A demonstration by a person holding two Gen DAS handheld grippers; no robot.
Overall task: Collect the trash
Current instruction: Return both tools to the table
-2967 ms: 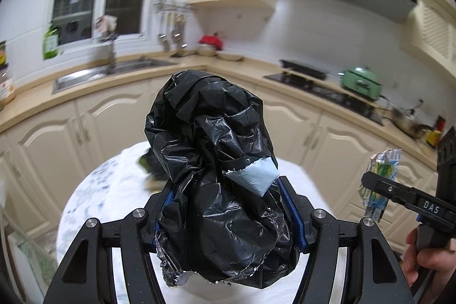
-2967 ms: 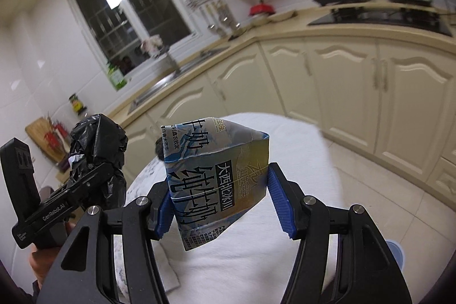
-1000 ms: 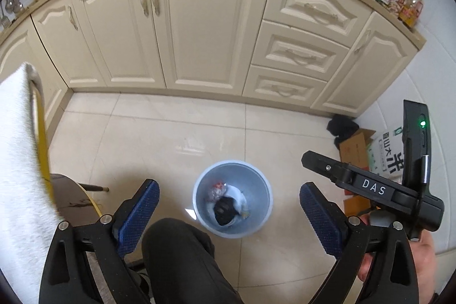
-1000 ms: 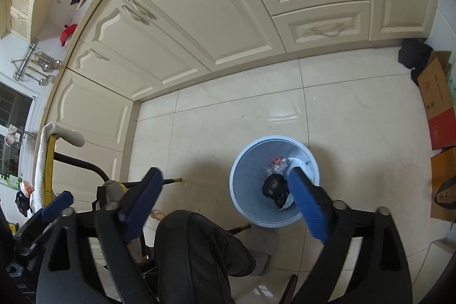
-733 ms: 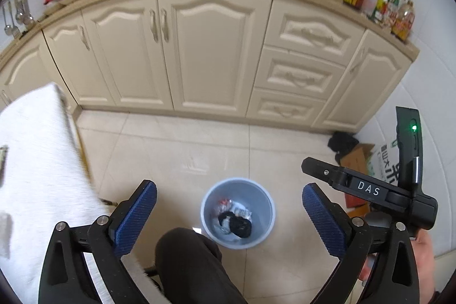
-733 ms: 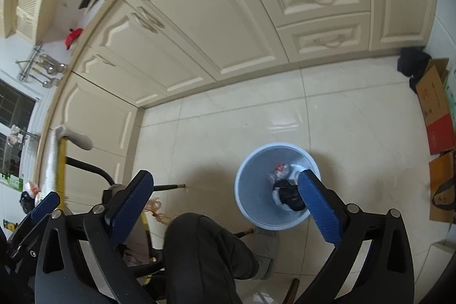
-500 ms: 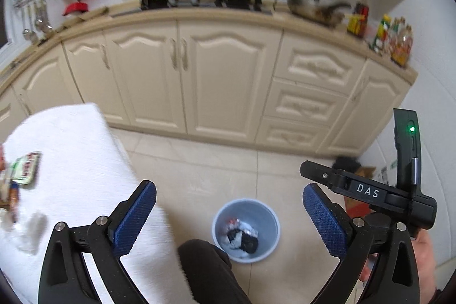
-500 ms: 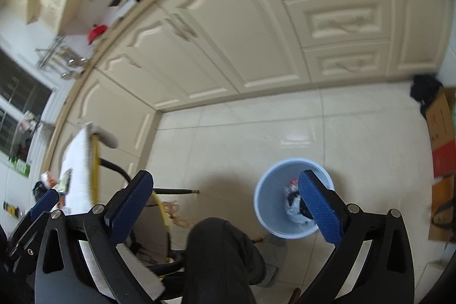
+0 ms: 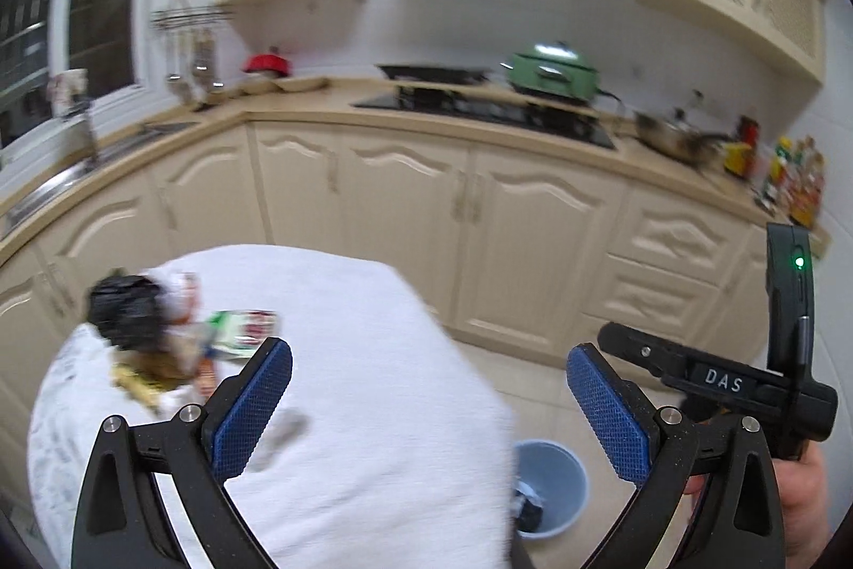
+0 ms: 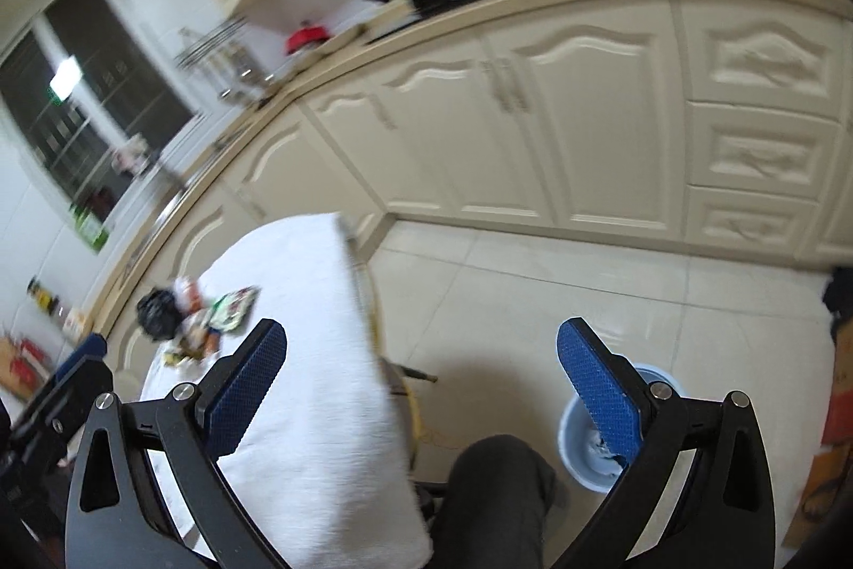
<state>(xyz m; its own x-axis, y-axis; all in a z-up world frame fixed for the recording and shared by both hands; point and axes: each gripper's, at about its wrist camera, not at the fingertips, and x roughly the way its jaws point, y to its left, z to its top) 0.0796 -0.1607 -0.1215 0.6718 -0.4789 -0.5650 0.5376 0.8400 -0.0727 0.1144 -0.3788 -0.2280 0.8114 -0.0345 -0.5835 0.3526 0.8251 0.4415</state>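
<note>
Crumpled black bag (image 9: 125, 318) and glossy wrappers (image 9: 242, 326) lie mid-left on the white cloth-covered table (image 9: 373, 355). Left gripper (image 9: 429, 403) and right gripper (image 10: 421, 387) tilt downward, jaws wide, empty.

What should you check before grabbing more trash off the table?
1. Left gripper empty and open: ok.
2. Right gripper empty and open: ok.
3. Trash pile left on the white table: ok, a black bag and wrappers.
4. Blue bin reachable on the floor beside the table: ok.
5. Room left in the bin: cannot tell, mostly hidden.
6. Sharp view of the pile: not ok, blurred.
</note>
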